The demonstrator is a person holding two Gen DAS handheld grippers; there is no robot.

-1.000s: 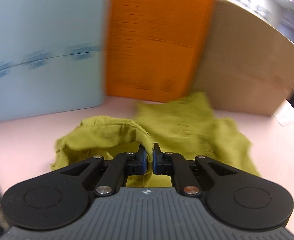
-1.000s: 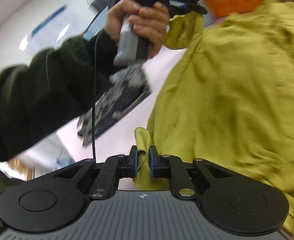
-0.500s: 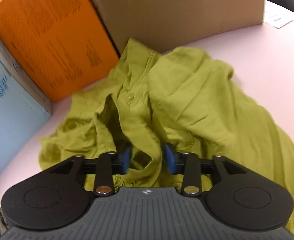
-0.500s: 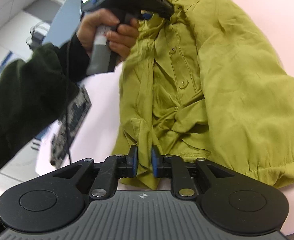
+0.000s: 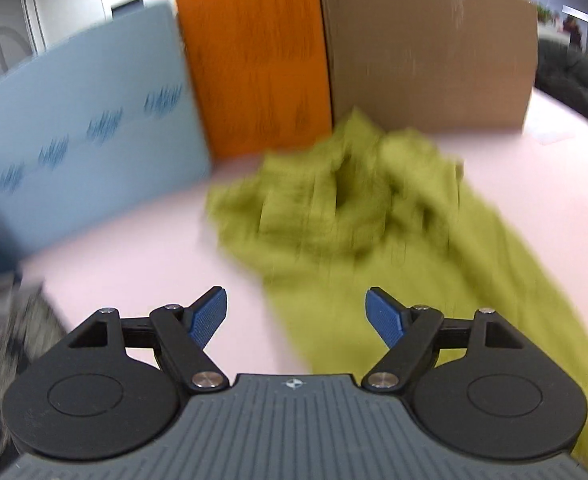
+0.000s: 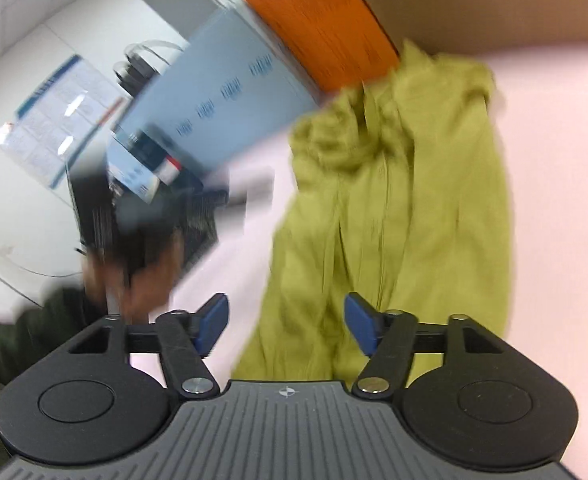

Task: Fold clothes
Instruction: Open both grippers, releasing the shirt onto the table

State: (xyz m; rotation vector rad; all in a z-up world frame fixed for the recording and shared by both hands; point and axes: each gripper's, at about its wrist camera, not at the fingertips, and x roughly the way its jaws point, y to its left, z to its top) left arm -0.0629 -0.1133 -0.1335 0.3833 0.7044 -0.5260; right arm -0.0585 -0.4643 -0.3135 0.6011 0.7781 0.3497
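1. Left wrist view: the left gripper (image 5: 296, 314) hangs above the pink surface (image 5: 134, 256) with its fingers (image 5: 210, 314) spread wide and nothing between them.
2. The olive-green shirt (image 5: 374, 220) lies crumpled on the surface, bunched near the orange box (image 5: 254, 64) and cardboard box (image 5: 426, 48), one length trailing toward the camera's right.
3. Right wrist view: the right gripper (image 6: 286, 322) is likewise open and empty, with the shirt (image 6: 394, 208) stretched ahead and passing under its fingers (image 6: 360, 322).
4. The person's left hand (image 6: 134, 276) appears blurred at the left, clear of the cloth.
5. Risk: the garment is heaped and creased, so a pinch could catch several layers at once and drag the whole bundle instead of one edge.
6. Risk: the collar end touches the boxes; pulling it flat may snag or push fabric against them.
7. Risk: heavy blur makes seams hard to locate, inviting a crooked fold.
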